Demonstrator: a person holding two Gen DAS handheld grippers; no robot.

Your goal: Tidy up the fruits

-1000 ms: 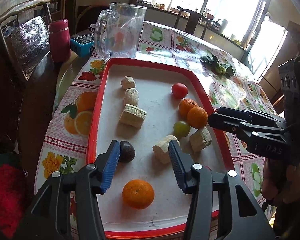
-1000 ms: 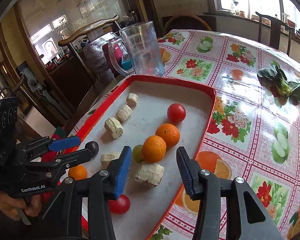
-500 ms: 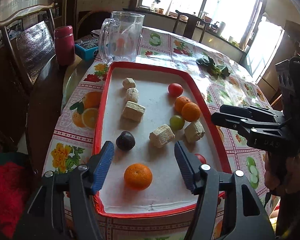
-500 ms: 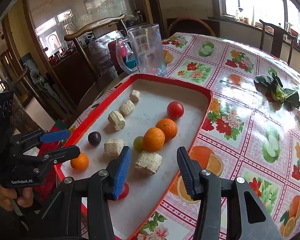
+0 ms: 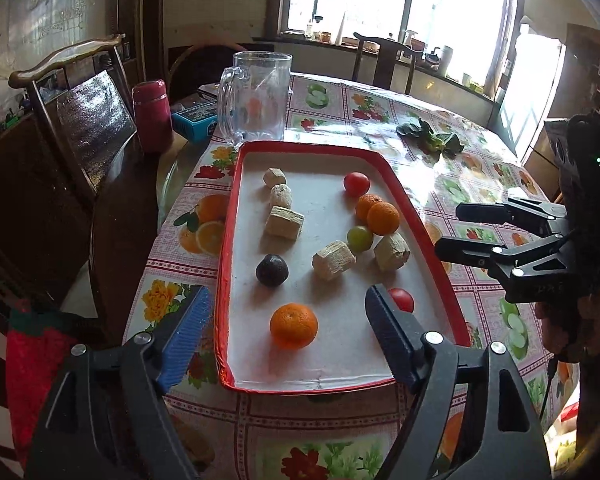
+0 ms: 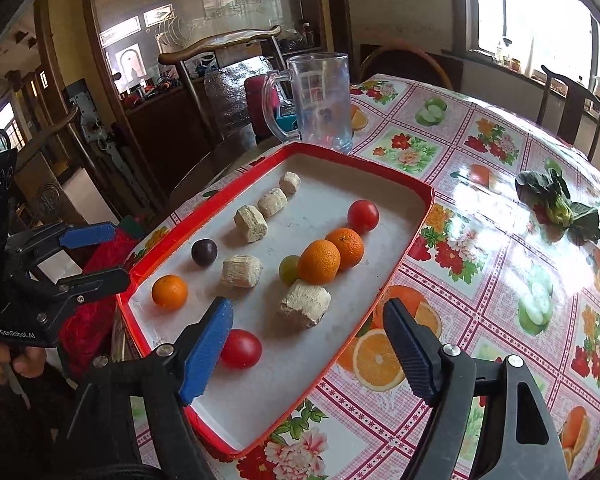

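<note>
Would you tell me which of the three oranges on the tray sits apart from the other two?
The lone orange at the tray's near end, beside the dark plum; the other two oranges touch each other farther back.

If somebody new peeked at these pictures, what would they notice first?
Probably the long red-rimmed tray in the middle of the flowery fruit-print tablecloth, scattered with bright orange tangerines, red tomatoes, a dark purple plum and pale beige chunks. Next, the two black grippers with blue pads, left and right, hovering wide open and empty at the tray's near end. Behind the tray stands a big clear glass mug.
</note>
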